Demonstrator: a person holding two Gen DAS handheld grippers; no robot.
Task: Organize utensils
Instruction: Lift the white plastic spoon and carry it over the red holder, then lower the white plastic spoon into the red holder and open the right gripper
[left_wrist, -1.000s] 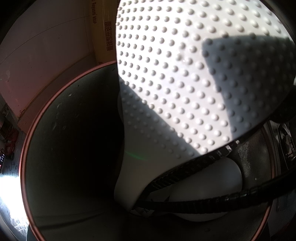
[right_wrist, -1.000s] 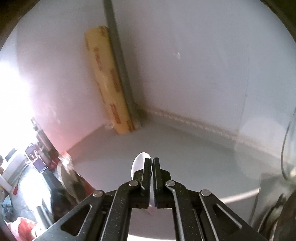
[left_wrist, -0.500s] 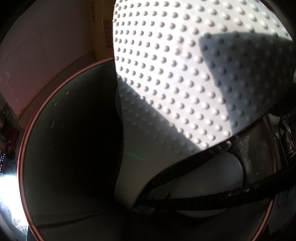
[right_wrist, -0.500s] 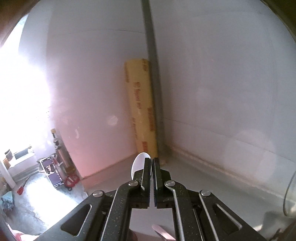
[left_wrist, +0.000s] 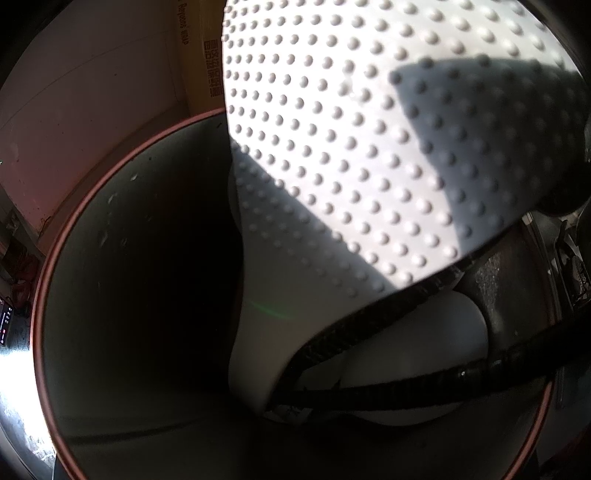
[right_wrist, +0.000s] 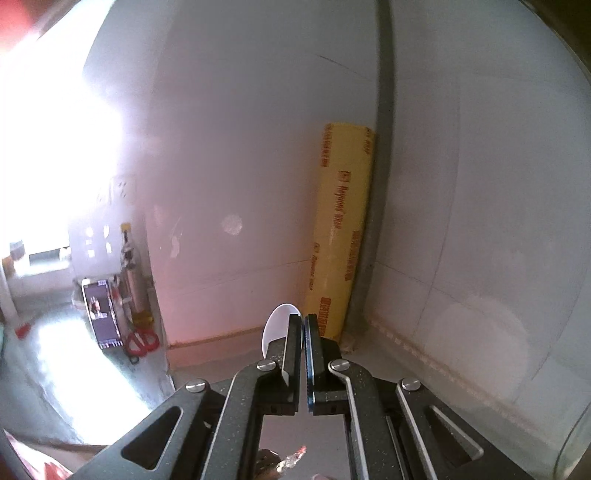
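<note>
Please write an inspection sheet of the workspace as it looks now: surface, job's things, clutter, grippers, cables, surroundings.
Surface: pale countertop meeting white tiled walls in a corner.
Job's things: white spoon, its bowl showing past the right gripper's fingertips; round container with a reddish rim, dark inside.
Clutter: yellow wrap roll upright in the corner; red scissors and a phone farther left.
Grippers: right gripper shut on the spoon; left gripper's dotted white pad at the container, grip unclear.
Cables: nothing seen.
Surroundings: strong glare at left.

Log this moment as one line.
left gripper: holding cup rim | right gripper: shut on white spoon | spoon: not in cup
</note>
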